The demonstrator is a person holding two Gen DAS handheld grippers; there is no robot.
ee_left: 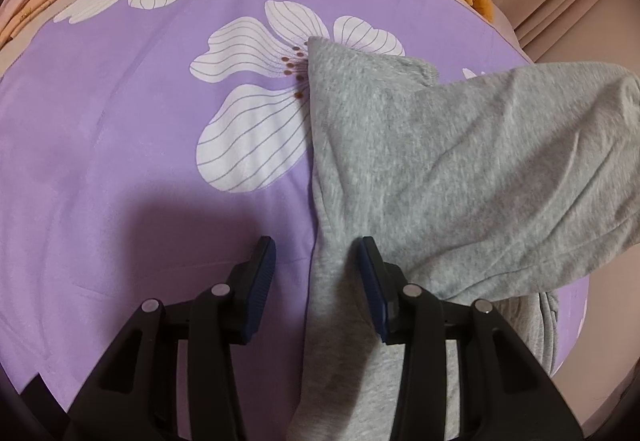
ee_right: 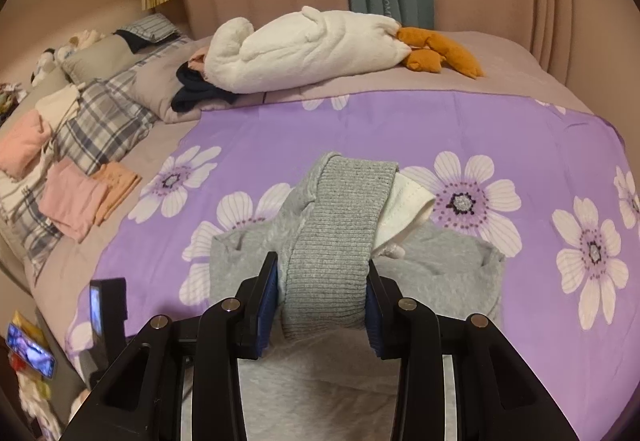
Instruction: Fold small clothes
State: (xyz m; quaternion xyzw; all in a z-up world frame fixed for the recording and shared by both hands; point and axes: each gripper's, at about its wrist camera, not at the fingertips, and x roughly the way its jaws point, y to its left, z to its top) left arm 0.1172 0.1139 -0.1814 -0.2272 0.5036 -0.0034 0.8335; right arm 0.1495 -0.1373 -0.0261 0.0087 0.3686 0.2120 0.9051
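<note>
A grey knit garment (ee_left: 460, 169) lies on the purple flowered sheet (ee_left: 120, 161), one part lifted off to the right. My left gripper (ee_left: 316, 249) hovers low over the garment's left edge with its jaws partly apart. The fabric's edge runs between the pads; the right pad touches it and the left pad (ee_left: 262, 273) stands clear over the sheet. My right gripper (ee_right: 323, 263) is shut on the garment's ribbed band (ee_right: 332, 233) and holds it raised above the rest of the grey garment (ee_right: 440, 265). A white inner piece (ee_right: 408, 205) shows beside the band.
A white plush toy with orange feet (ee_right: 304, 45) lies at the far side of the bed. Folded pink and orange clothes (ee_right: 80, 201) rest on a plaid blanket (ee_right: 100, 129) at the left. A phone (ee_right: 30, 355) sits off the bed's near left corner.
</note>
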